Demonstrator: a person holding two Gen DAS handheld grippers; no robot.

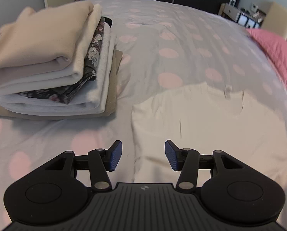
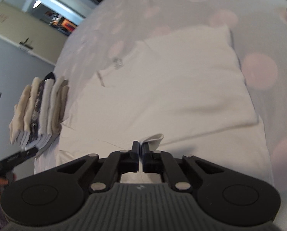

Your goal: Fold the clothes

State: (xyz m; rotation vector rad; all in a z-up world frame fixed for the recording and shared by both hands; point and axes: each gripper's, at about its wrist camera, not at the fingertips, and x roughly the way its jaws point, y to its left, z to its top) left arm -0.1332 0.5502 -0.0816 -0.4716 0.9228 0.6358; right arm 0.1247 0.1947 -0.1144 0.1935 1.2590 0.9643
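Note:
A cream-white garment (image 1: 210,119) lies spread flat on the bed, with a small label near its far edge. My left gripper (image 1: 143,155) is open and empty, hovering just above the garment's near left edge. In the right wrist view the same garment (image 2: 172,80) fills the middle. My right gripper (image 2: 140,154) is shut on a near edge of the garment, and a small flap of cloth (image 2: 154,138) sticks up beside the fingers. The left gripper's body (image 2: 12,158) shows at the lower left there.
A stack of folded clothes (image 1: 47,61) in beige, white and dark floral sits on the bed to the left; it also shows in the right wrist view (image 2: 39,111). The bedspread (image 1: 162,38) is grey with pink dots. A pink pillow (image 1: 278,53) lies at the right.

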